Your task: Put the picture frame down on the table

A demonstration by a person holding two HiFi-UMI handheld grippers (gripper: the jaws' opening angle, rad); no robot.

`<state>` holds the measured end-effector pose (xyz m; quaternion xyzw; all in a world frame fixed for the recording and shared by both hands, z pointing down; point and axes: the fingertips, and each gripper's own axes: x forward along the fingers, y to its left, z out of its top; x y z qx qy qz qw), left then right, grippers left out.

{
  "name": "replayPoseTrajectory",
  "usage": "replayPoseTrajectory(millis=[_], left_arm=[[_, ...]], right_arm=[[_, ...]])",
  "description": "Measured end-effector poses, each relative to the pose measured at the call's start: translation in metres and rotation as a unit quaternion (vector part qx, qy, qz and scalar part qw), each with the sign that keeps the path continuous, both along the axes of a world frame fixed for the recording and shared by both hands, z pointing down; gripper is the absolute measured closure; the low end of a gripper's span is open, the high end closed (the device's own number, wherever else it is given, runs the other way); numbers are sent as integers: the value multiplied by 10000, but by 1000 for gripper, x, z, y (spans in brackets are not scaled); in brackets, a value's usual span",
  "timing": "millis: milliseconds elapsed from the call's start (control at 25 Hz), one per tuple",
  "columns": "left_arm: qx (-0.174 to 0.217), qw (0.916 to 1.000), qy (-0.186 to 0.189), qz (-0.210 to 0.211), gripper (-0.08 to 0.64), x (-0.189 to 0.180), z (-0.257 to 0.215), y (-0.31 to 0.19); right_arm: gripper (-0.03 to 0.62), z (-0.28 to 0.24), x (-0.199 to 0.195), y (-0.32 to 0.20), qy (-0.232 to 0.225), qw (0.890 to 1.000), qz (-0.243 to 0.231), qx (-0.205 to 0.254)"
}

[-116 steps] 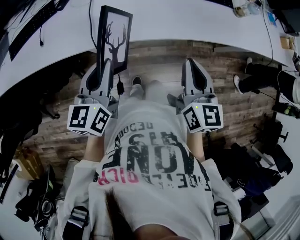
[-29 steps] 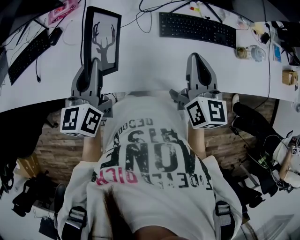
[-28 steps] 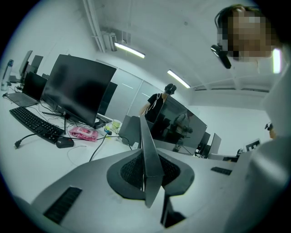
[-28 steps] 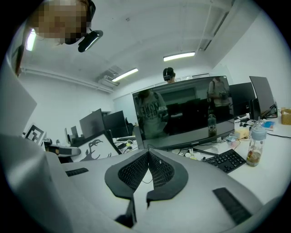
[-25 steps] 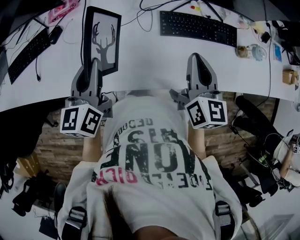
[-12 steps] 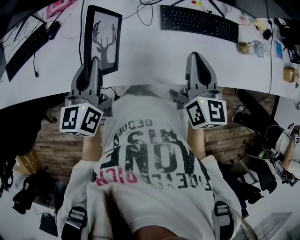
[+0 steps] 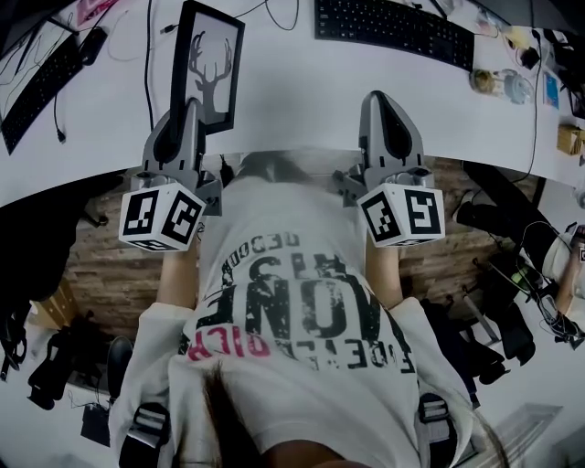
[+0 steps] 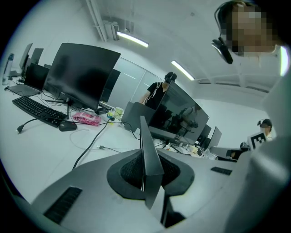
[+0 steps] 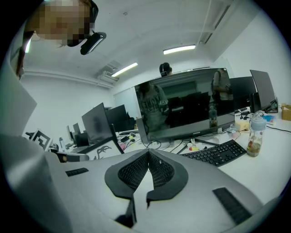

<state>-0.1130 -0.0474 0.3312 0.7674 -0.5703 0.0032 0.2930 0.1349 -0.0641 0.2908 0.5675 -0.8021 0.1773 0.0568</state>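
Observation:
The picture frame [image 7: 208, 62] is black, with a deer-antler print on white. It stands upright above the white desk [image 7: 292, 101] at the left of the head view. My left gripper [image 7: 188, 111] is shut on its lower edge. In the left gripper view the frame [image 8: 146, 145] shows edge-on, pinched between the pads of my left gripper [image 8: 146, 172]. Whether its bottom touches the desk is hidden. My right gripper [image 7: 386, 102] hovers over the desk's near edge, shut and empty. Its pads meet in the right gripper view [image 9: 148, 154], where the frame [image 9: 102, 152] shows at the left.
A black keyboard [image 7: 393, 27] lies at the back of the desk, with a second keyboard [image 7: 37, 82] at far left. Cables [image 7: 151, 55] run beside the frame. A bottle [image 9: 255, 134] and a large monitor [image 9: 186, 104] stand to the right. Other people sit behind the monitors.
Earlier the frame hung over the wooden floor short of the desk; now it is over the desk. In the last second my left gripper sank slightly with it. The right gripper stayed put.

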Motion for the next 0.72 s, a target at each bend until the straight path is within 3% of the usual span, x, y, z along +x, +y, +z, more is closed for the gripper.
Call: replayPoseTrajectory(millis=[720], left_arm=[[-387, 9990, 128, 162, 529, 29, 47, -18]], right_arm=[[592, 27, 0, 0, -7, 9993, 27, -365]])
